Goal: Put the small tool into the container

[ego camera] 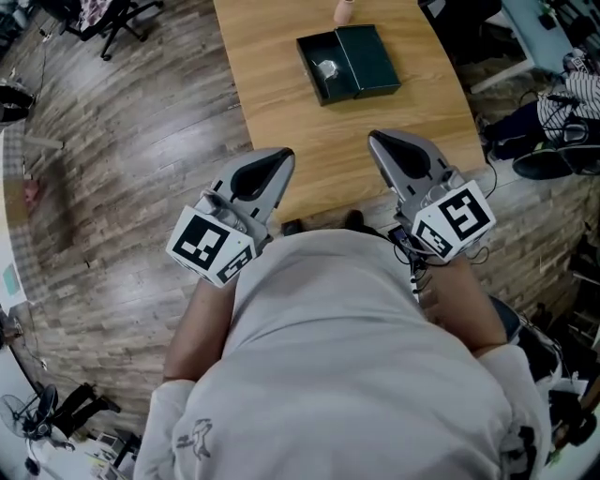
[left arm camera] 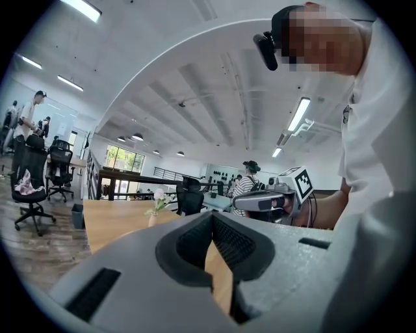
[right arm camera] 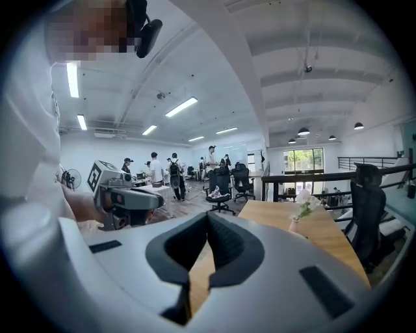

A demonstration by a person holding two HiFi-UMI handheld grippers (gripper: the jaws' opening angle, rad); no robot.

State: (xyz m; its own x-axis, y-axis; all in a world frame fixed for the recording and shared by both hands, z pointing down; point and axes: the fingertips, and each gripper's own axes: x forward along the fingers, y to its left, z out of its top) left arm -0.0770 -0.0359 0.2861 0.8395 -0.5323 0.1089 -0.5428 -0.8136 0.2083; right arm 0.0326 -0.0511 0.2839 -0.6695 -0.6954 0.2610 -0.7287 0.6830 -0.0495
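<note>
1. At the far left, bare wood floor [ego camera: 112, 169] lies open along the desk's [ego camera: 309, 141] left edge. A chair [ego camera: 108, 19] stands only at the far corner.
2. The left hand-held gripper [ego camera: 281, 157] is held at the desk's near left corner, its tip just over the edge. Its jaws are closed tip to tip and hold nothing. In the left gripper view [left arm camera: 211, 218] only desk wood shows through the slit lower down.
3. Ahead of both grippers runs a broad bare stretch of desk up to the container [ego camera: 315, 49].
4. The container lies open in the far middle of the desk, well clear of the left and right edges. The small tool [ego camera: 326, 67], a silvery thing, lies inside its left half. The lid [ego camera: 370, 58] lies flat against its right side.
5. A vase [ego camera: 344, 9] stands just beyond the container at the far edge.
6. The right hand-held gripper [ego camera: 375, 139] is over the near right part of the desk, jaws together and empty [right arm camera: 208, 218].
7. Past the desk's curved right edge the floor is crowded with dark bags [ego camera: 548, 164] and striped cloth [ego camera: 574, 98], so there is little room.
</note>
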